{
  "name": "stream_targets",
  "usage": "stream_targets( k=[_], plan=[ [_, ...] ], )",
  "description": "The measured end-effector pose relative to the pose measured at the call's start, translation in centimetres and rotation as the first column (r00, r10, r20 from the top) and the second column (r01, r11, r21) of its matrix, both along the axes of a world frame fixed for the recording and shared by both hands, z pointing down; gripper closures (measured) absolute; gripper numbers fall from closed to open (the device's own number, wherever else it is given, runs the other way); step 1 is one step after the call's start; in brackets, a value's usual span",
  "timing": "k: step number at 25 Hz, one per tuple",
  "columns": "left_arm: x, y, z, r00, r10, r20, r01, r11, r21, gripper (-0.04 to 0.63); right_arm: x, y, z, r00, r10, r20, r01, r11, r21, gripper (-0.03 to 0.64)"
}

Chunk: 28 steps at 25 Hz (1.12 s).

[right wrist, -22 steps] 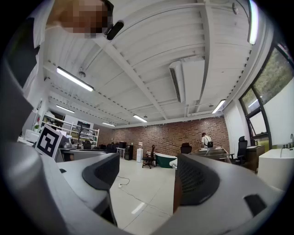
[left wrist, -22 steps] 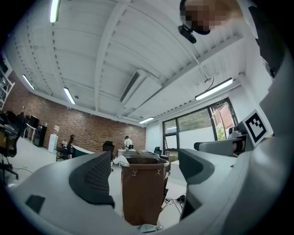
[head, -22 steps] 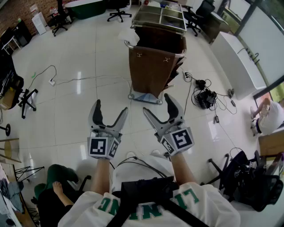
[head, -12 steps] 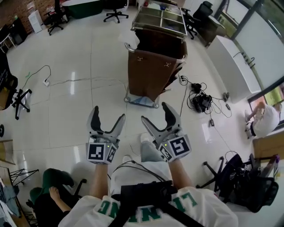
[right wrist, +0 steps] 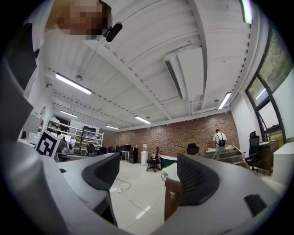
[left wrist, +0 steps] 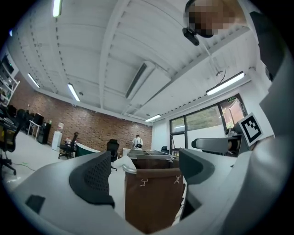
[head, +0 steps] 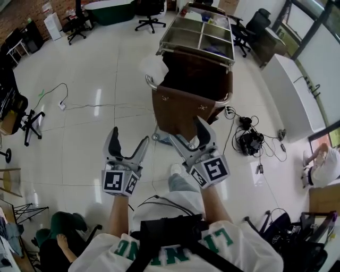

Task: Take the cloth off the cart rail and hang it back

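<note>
The cart (head: 187, 106) stands ahead of me, with a brown bag hung from a metal rail (head: 153, 85) and a steel tray top. A white cloth (head: 154, 66) is draped over the rail's near left corner. In the left gripper view the cloth (left wrist: 121, 162) and the bag (left wrist: 154, 197) show between the jaws, still far off. My left gripper (head: 129, 137) is open and empty, short of the cart. My right gripper (head: 190, 132) is open and empty too, its tips overlapping the bag's lower edge in the head view. The cloth (right wrist: 170, 170) also shows small in the right gripper view.
Cables and a black power unit (head: 248, 141) lie on the floor right of the cart. A white counter (head: 289, 90) runs along the right. A thin cable (head: 79, 98) crosses the floor at left. Office chairs (head: 150, 9) stand at the back. A seated person (head: 61, 241) is at lower left.
The cart has come closer and now sits larger in the head view. Both grippers stay open and side by side; the right one now overlaps the bag's base.
</note>
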<state>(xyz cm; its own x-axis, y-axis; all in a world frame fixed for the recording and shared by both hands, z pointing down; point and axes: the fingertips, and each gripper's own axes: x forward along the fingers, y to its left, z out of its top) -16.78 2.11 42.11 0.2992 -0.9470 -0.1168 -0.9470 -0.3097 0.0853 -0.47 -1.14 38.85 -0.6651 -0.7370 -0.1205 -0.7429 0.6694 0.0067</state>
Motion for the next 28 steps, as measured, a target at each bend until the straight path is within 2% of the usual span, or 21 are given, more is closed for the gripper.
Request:
stream_targets(
  k=[4, 10, 12, 15, 21, 24, 26, 28],
  plan=[
    [4.3, -7.2, -3.2, 1.0, -0.004, 0.027, 0.003, 0.999, 0.044, 0.141, 3.7, -7.2, -2.5, 0.999, -0.038, 0.028, 0.036, 0.998, 0.044, 0.225],
    [7.7, -13.7, -4.9, 0.998, -0.035, 0.06, 0.033, 0.999, 0.033, 0.141, 6.3, -14.8, -1.4, 0.992, -0.101, 0.08, 0.103, 0.995, -0.018, 0.225],
    [8.0, -14.9, -4.5, 0.997, -0.041, 0.07, 0.04, 0.999, 0.011, 0.141, 6.5, -16.4, -0.7, 0.988, -0.111, 0.11, 0.117, 0.992, -0.051, 0.227],
    [7.6, -16.5, -4.0, 0.996, -0.042, 0.081, 0.043, 0.999, -0.01, 0.141, 5.8, -17.7, -0.5, 0.987, -0.129, 0.099, 0.135, 0.989, -0.052, 0.229],
    [7.7, -19.5, -3.3, 0.995, 0.019, 0.095, -0.017, 1.0, -0.024, 0.141, 5.7, -19.6, -0.9, 0.983, -0.102, 0.153, 0.113, 0.992, -0.064, 0.229],
    [6.7, -21.2, -2.8, 0.993, 0.038, 0.108, -0.033, 0.998, -0.051, 0.152, 5.0, -20.0, -1.2, 0.986, -0.091, 0.137, 0.099, 0.994, -0.052, 0.229],
    [6.1, -23.2, -2.0, 0.985, 0.076, 0.154, -0.061, 0.993, -0.103, 0.153, 4.8, -20.5, -1.6, 0.988, -0.069, 0.138, 0.076, 0.996, -0.046, 0.229],
    [5.5, -26.1, -0.6, 0.964, 0.134, 0.231, -0.094, 0.98, -0.176, 0.153, 4.8, -21.0, -2.0, 0.989, -0.042, 0.143, 0.049, 0.998, -0.041, 0.229]
  ],
)
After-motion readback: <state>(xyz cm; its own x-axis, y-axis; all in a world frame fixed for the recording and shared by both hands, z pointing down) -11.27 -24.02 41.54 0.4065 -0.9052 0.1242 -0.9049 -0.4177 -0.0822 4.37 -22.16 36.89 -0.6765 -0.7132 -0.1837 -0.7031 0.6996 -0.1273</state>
